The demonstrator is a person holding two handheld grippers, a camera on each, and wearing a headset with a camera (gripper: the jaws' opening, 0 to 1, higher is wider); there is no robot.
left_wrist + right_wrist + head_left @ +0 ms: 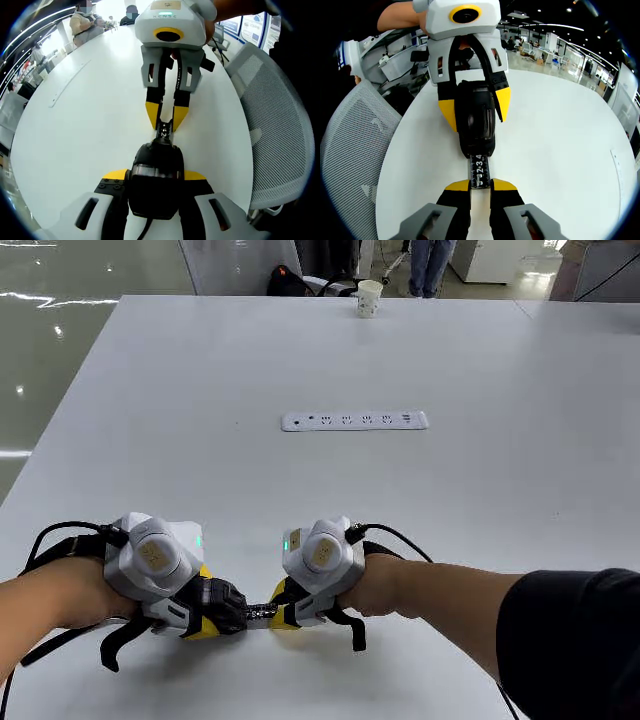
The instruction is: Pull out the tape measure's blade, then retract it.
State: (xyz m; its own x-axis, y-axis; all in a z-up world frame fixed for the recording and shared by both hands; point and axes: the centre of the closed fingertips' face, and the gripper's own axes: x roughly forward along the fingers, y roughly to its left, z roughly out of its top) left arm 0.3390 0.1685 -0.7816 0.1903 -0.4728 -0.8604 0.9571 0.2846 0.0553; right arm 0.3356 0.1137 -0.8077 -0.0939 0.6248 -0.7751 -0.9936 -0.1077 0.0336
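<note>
One tape measure point(476, 120) at near table point(450, 520) edge, clamped in left hand-held gripper point(155, 176). Right hand-held gripper point(480, 186) closed on short drawn blade point(480, 172), tip hidden. Farther: one power strip point(354, 421), one cup point(369, 298).

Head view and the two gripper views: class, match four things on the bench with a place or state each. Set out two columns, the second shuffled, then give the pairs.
Things
1. tape case
2. blade
3. power strip
4. cup

Places or states
A. standing at the far edge of the table
B. clamped in the left gripper
C. lying flat in the middle of the table
D. pinched at its end by the right gripper, a short length drawn out

Pairs: 1-B, 2-D, 3-C, 4-A
</note>
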